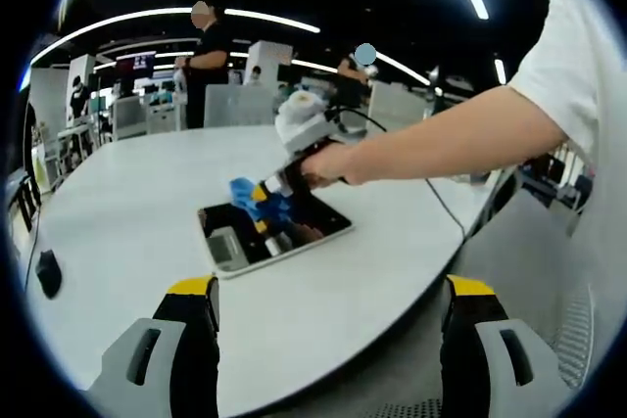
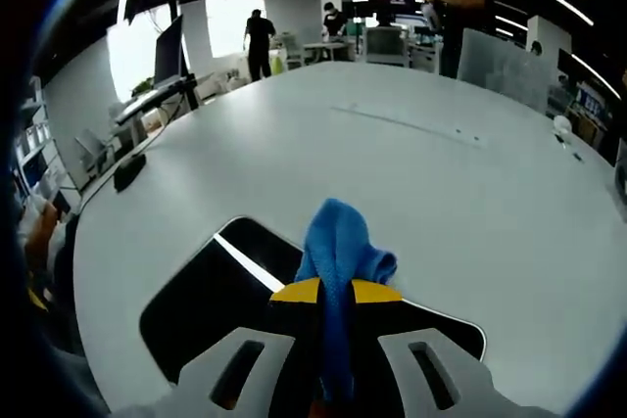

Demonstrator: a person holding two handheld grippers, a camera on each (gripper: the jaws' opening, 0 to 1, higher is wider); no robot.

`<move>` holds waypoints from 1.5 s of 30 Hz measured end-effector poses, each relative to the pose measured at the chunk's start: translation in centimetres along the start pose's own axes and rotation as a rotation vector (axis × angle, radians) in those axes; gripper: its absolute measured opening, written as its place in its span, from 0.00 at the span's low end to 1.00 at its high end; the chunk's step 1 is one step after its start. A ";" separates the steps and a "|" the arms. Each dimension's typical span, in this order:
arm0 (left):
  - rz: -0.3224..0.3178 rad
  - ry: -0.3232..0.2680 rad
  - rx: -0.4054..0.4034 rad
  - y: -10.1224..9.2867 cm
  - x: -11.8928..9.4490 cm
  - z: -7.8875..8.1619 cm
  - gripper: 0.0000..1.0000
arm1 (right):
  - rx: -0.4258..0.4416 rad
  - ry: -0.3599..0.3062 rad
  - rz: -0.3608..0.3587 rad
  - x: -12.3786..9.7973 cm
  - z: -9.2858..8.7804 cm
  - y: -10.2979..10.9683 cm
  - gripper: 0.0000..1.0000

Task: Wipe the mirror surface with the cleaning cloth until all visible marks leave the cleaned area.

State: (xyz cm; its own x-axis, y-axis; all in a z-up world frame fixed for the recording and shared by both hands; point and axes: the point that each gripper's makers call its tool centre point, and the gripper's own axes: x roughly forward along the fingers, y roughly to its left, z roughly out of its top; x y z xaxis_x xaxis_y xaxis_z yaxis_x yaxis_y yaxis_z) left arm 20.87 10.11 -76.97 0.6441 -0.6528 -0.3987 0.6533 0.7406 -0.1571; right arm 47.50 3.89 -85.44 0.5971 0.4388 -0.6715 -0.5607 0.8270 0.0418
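Note:
A rectangular mirror (image 1: 240,242) with a white rim lies flat on the white table (image 1: 127,203). In the left gripper view, the right gripper (image 1: 269,205), held by a person's hand (image 1: 333,165), presses a blue cleaning cloth (image 1: 253,198) onto the mirror. My left gripper (image 1: 328,325) hovers near the table's front edge with its jaws wide apart and nothing between them. In the right gripper view, the right gripper (image 2: 335,291) is shut on the blue cloth (image 2: 343,247), which bunches over the dark mirror (image 2: 211,291).
A small black object (image 1: 47,273) lies at the table's left edge, and shows as a black object (image 2: 129,171) in the right gripper view. A cable (image 1: 441,208) trails over the table's right side. People, desks and chairs stand in the background.

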 end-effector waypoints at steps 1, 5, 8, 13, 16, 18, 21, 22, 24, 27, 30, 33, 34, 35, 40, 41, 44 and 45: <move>0.000 0.000 0.000 0.0 0.0 0.0 0.95 | 0.000 0.000 0.001 0.0 0.0 0.0 0.05; 0.000 0.001 0.001 0.0 0.0 0.0 0.95 | -0.002 0.000 -0.001 0.0 0.0 -0.1 0.04; 0.000 0.001 0.001 0.0 0.0 0.0 0.95 | -0.002 0.001 -0.006 -0.2 -0.1 -0.1 0.04; 0.001 0.001 0.000 0.0 0.0 0.0 0.95 | 0.001 0.004 -0.016 -0.7 -0.5 -0.9 0.05; 0.000 0.001 0.001 0.0 0.0 0.0 0.94 | -0.002 0.006 -0.023 -0.8 -0.6 -1.4 0.05; -0.001 0.003 0.002 0.0 0.0 -0.1 0.94 | 0.000 0.006 -0.026 -0.8 -0.7 -1.5 0.05; -0.002 0.003 0.001 0.0 0.0 0.0 0.94 | 0.003 0.006 -0.030 -1.0 -0.7 -1.8 0.05; -0.001 0.003 0.002 0.0 0.0 0.0 0.94 | 0.004 0.007 -0.030 -1.0 -0.7 -1.8 0.05; -0.002 0.004 0.002 -0.1 0.0 0.0 0.94 | 0.004 0.007 -0.032 -1.0 -0.8 -1.9 0.05; 0.001 0.004 0.002 0.0 0.0 0.0 0.95 | 0.002 0.009 -0.036 -1.2 -0.9 -2.0 0.05; 0.002 0.004 0.002 0.1 0.0 0.0 0.95 | 0.005 0.009 -0.038 -1.4 -1.1 -2.4 0.05; 0.002 0.005 0.003 0.0 0.0 0.0 0.95 | 0.006 0.010 -0.041 -1.6 -1.1 -2.5 0.05; 0.002 0.005 0.002 0.0 0.0 0.0 0.95 | 0.007 0.010 -0.043 -1.9 -1.2 -2.2 0.05; 0.002 0.005 0.002 0.0 0.0 0.0 0.95 | 0.008 0.010 -0.043 -2.0 -1.3 -2.2 0.05; 0.004 0.005 0.002 0.1 0.0 -0.1 0.95 | 0.012 0.009 -0.047 -2.2 -1.4 -2.4 0.05; 0.002 0.006 0.002 0.1 0.0 -0.1 0.95 | 0.012 0.009 -0.047 -2.2 -1.4 -2.4 0.05; 0.002 0.007 0.002 0.1 0.1 -0.1 0.95 | 0.012 0.009 -0.049 -2.2 -1.4 -2.7 0.05; 0.001 0.008 0.002 0.1 0.1 -0.1 0.95 | 0.012 0.009 -0.049 -2.2 -1.5 -2.7 0.05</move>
State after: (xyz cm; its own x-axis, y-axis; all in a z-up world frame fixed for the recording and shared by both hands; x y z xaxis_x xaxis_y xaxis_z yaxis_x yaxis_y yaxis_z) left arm 20.92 10.13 -77.14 0.6417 -0.6509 -0.4057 0.6536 0.7408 -0.1548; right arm 46.87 0.17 -85.15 0.6182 0.3944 -0.6799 -0.5238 0.8516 0.0178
